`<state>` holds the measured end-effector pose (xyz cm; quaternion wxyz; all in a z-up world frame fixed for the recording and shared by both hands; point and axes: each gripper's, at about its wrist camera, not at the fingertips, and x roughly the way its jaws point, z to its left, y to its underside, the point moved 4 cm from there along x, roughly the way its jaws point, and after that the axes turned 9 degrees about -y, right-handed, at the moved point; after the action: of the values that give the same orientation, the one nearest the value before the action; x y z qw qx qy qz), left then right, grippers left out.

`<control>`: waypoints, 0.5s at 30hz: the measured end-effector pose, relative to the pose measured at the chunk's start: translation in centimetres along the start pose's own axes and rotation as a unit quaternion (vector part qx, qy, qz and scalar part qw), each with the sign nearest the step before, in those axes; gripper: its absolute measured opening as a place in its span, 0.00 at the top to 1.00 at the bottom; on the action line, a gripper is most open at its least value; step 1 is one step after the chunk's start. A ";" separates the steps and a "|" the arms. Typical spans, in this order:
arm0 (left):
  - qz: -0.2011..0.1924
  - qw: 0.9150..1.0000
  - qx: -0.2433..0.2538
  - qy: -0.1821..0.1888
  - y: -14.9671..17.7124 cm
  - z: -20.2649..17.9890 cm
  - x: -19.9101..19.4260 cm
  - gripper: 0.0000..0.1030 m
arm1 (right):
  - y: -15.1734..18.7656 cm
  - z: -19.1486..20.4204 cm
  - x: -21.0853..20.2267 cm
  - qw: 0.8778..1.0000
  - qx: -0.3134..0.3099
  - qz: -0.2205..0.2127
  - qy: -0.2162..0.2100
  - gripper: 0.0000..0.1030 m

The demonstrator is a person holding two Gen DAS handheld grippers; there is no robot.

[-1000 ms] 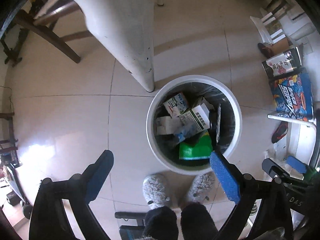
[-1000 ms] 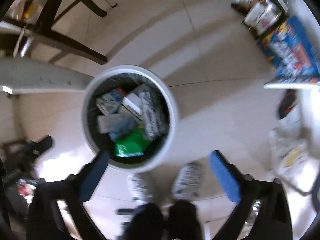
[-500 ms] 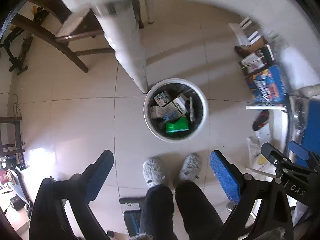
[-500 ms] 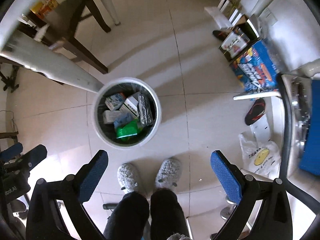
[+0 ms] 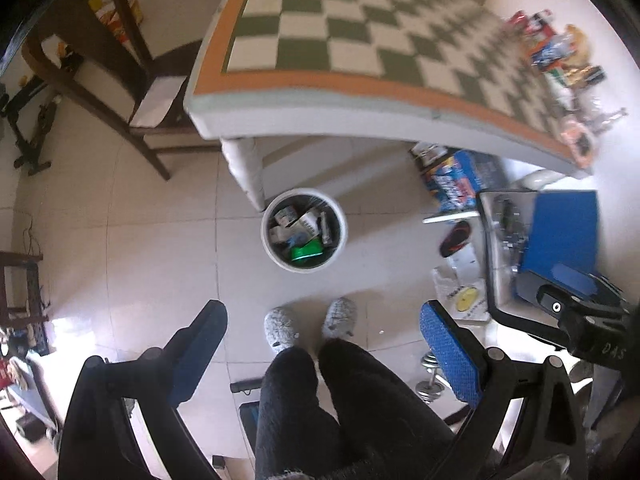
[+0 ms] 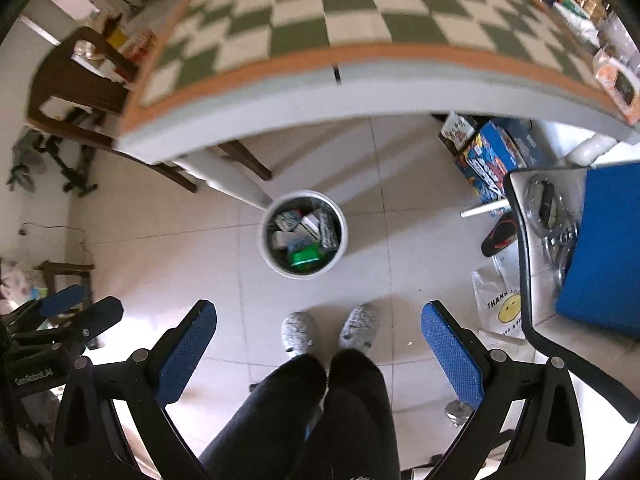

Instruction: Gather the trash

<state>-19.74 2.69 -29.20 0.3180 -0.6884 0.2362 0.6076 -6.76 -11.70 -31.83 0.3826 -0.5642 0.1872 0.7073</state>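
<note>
Both grippers have risen well clear of the bin since a second ago, when it filled the middle of each view; now it sits small and far below, and the checkered tabletop has come into sight ahead. From the left wrist, the left gripper (image 5: 324, 344) is spread wide with nothing between its blue pads, and the white bin (image 5: 267, 216) lies on the floor straight ahead of it and far beneath, close against a white table leg, with cartons and a green packet already inside. Ahead and above that is the tabletop (image 5: 320, 88), and the remaining trash (image 5: 560, 64), a blurred cluster of wrappers and packets, lies far off to this gripper's right along the tabletop's far side. The right gripper's body shows at the right edge of this view. From the right wrist, the right gripper (image 6: 319, 344) is likewise spread and empty, the bin (image 6: 269, 216) again far below and just ahead of its fingers, and the tabletop (image 6: 360, 92) spans the upper view, with the trash (image 6: 600, 8) ahead and to the right, nearer this gripper than the left one. To do the next step well, I judge the right gripper should take the nearest packet, coming over the edge with its jaws kept wide, settling the pads either side of one piece only, and closing firmly on a crumpled fold so thin wrapping cannot slip out on the way to the bin.
</note>
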 end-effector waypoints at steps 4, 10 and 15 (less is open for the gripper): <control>-0.011 0.999 -0.002 0.034 0.5 -0.3 -4.3 0.04 | 0.4 1.6 -5.0 1.000 -0.008 -0.008 -0.027 0.00; -0.032 0.997 -0.015 0.071 1.2 -0.3 -9.0 0.04 | 1.1 4.0 -11.3 0.998 -0.022 -0.017 -0.064 0.00; -0.049 0.994 -0.029 0.092 1.2 0.0 -11.8 0.04 | 1.5 5.5 -14.4 0.996 -0.029 -0.015 -0.086 0.00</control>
<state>-22.34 1.14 -17.75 0.3046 -0.7612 0.2130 0.5315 -10.51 -13.60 -16.88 0.3914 -0.5150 0.1239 0.7525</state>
